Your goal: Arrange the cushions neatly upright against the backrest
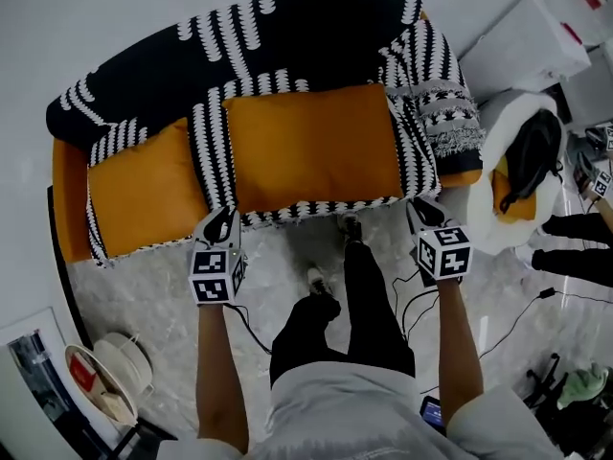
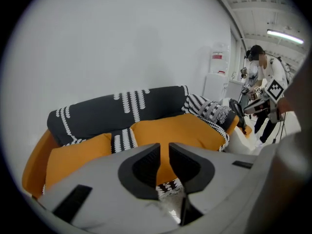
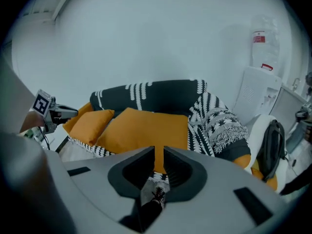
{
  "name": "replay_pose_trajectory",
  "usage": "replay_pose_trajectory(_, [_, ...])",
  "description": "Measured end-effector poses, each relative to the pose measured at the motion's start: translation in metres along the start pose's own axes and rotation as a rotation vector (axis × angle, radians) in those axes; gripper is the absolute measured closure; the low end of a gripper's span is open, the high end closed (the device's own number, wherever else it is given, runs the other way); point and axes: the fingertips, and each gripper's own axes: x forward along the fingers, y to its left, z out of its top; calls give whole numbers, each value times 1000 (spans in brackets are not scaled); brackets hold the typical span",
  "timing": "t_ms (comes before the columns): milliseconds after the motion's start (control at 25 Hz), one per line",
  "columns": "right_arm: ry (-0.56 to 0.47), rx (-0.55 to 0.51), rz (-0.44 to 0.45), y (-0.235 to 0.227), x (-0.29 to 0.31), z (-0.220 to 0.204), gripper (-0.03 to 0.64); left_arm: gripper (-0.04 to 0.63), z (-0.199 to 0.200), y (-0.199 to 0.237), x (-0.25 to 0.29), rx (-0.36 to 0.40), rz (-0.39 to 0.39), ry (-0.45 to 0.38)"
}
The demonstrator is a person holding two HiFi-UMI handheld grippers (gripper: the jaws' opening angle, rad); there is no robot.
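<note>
Progress on this one is judged to be pretty much zero so far. Two orange cushions are seen on the sofa point(image 1: 67, 190), and neither has been stood up yet. The large orange cushion point(image 1: 311, 147) is spread across the middle of the seat at a low slant, its far edge near the backrest point(image 1: 287, 36). The smaller orange cushion point(image 1: 144, 195) is slumped the same way at the left end, with a strip of black-and-white throw point(image 1: 213, 147) showing between them. At the right end a patterned heap point(image 1: 436, 99) is draped over the arm; whether that's a third cushion or just more throw can't really be told. The left gripper point(image 1: 222, 226) is held just off the seat's front edge near the gap between the two cushions, and the right gripper point(image 1: 421, 214) is held off the front edge by the big cushion's right corner. Both pairs of jaws are parted by a narrow gap with nothing pinched in them, so nothing has been grabbed. Left to do, by the look of it: each cushion has to be gripped, tipped up onto an edge, leaned against the backrest and lined up side by side. The big one looks floppy, so both grippers would probably be needed on it.
</note>
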Motion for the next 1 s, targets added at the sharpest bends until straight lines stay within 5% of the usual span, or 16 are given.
replay_pose_trajectory(400, [115,26,-52,-38,81,-80,532,471,-105,29,77,-7,-8,153])
replay_pose_trajectory(760, [180,21,-79,-65,143,-116,472,434,-158,35,129,48,-41,247])
replay_pose_trajectory(1000, [251,-42,-117,-87,177,-140,466,434,-190,43,150,46,10,312])
